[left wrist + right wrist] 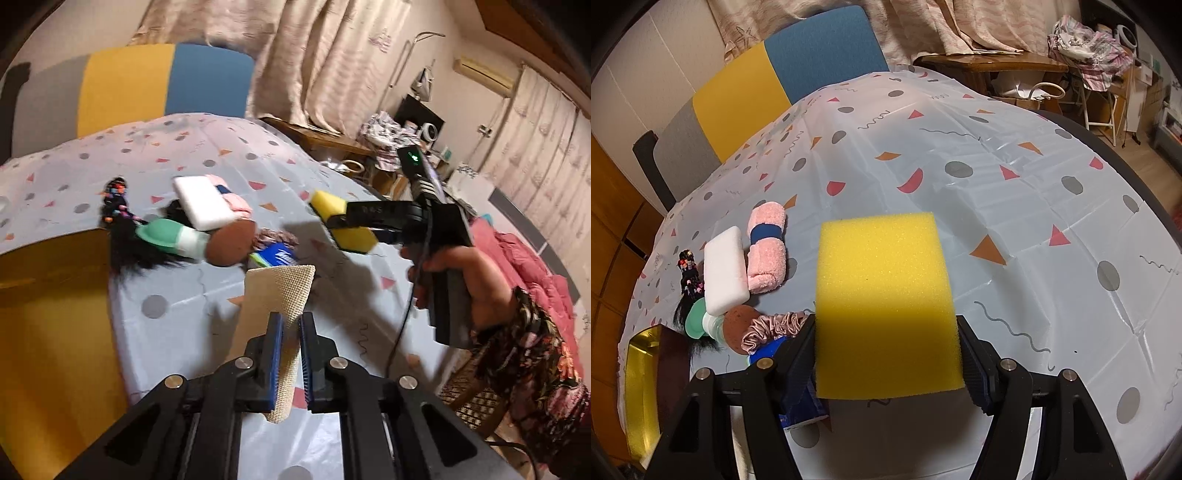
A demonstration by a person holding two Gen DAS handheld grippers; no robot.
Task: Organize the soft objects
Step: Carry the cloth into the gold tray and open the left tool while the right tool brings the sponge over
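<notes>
you've got the left gripper [291,328] pinched shut on the beige mesh mat [282,291] and the right gripper [886,354] clamped on the yellow sponge [886,295], so I'd carry both gently to the pile of soft stuff [738,280] by the table's [1015,206] left edge

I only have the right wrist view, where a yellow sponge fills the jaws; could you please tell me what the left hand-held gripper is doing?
Observer: The left hand-held gripper is shut on a beige mesh mat, held clear above the tablecloth.
Operator: Thank you. Is my sponge lifted too?
Observer: Yes, the left view shows the yellow sponge in the right hand-held gripper, off the cloth, with a shadow beneath it.
Operator: What is hidden behind my left jaw?
Observer: A blue packet lies flat beside the brown round pad.
</notes>
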